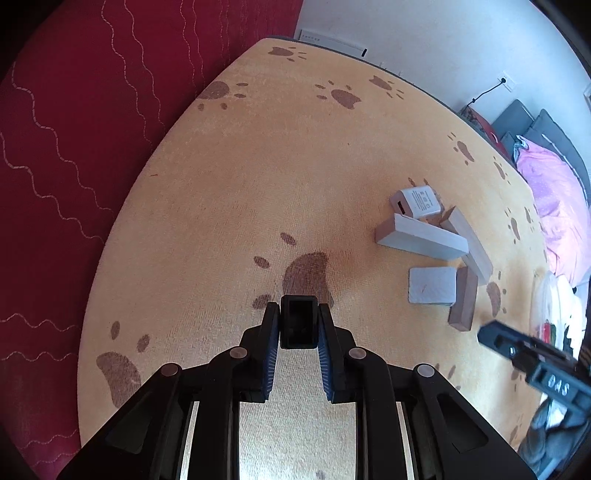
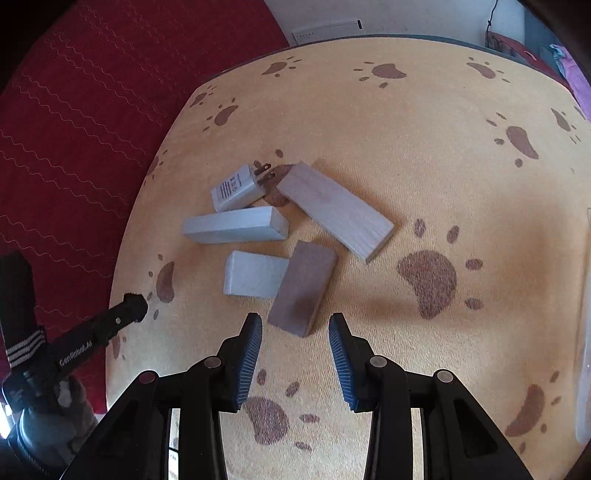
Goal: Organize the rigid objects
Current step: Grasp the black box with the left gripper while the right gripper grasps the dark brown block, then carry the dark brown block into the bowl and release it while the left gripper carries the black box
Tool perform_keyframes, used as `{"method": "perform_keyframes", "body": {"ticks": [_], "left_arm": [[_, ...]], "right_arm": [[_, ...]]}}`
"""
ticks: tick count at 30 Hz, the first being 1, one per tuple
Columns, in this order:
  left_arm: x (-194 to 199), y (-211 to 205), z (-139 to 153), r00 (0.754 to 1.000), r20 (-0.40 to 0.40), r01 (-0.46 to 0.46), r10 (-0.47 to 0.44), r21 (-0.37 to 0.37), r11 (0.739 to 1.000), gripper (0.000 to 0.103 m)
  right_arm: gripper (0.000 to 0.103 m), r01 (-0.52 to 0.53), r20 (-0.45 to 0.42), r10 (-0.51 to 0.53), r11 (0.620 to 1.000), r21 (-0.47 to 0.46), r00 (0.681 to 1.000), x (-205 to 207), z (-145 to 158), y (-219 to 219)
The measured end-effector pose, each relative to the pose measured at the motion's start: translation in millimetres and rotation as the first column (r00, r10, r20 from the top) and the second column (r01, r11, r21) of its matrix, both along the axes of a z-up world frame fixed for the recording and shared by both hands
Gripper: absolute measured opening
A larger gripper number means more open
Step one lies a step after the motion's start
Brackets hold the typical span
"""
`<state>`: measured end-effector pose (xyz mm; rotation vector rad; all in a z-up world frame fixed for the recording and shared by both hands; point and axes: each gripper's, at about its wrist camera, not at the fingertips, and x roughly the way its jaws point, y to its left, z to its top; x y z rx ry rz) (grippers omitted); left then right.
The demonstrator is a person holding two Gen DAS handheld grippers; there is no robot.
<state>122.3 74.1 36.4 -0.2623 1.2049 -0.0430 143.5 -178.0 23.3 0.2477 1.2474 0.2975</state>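
Note:
My left gripper [image 1: 298, 314] is shut on a small black box [image 1: 298, 326], held over the orange paw-print mat [image 1: 258, 184]. To its right lies a loose pile: a white plug charger [image 2: 236, 188], a long pale wooden block [image 2: 236, 226], a wider pale block [image 2: 336, 210], a small white block [image 2: 255, 275] and a brown block [image 2: 303, 284]. My right gripper [image 2: 295, 319] stands open just short of the brown block's near end, and its pads do not touch the block. The left gripper's tip [image 2: 135, 306] shows at the mat's left edge in the right wrist view.
A red quilted cloth [image 1: 74, 166] borders the mat on the left. Beyond the far edge is a white wall with a power strip [image 2: 325, 29]. Pink bedding [image 1: 550, 199] and bags lie past the mat's right edge.

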Motion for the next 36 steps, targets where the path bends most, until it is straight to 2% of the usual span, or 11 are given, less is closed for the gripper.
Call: {"method": "perform_keyframes", "body": {"ticks": [4,9,15,18,28,36], "left_arm": [[-5,0,2,1.0,-0.002,-0.002,0.002,-0.006,1.0,0.02],[-9,-1,3,1.0,-0.005,-0.002,0.002,-0.012,1.0,0.02],[-12,-5,3,1.0,-0.01,0.006,-0.006,-0.017,1.0,0.02],[-13,-7,3,1.0,-0.012,0.008,-0.009,-0.02,1.0,0.02],[-20,-18,8,1.0,-0.009,0.019,-0.019,-0.026,0.999,0.02],[-32,-32,12,0.999,-0.009,0.031,-0.031,-0.031,0.999,0.02]], "right_arm": [[0.041,-0.005,0.003,0.005,1.0,-0.02,1.0,12,-3,8],[0.041,-0.024,0.002,0.025,0.995,-0.098,1.0,20,-11,18],[0.035,-0.055,0.018,0.058,0.991,-0.119,0.998,17,-14,21],[0.032,-0.056,0.018,0.058,0.993,-0.104,0.998,10,-11,19],[0.03,-0.037,-0.001,0.037,0.997,-0.074,0.999,-26,-3,-10],[0.03,-0.042,-0.021,0.04,0.994,-0.105,0.999,-55,-8,-27]]}}
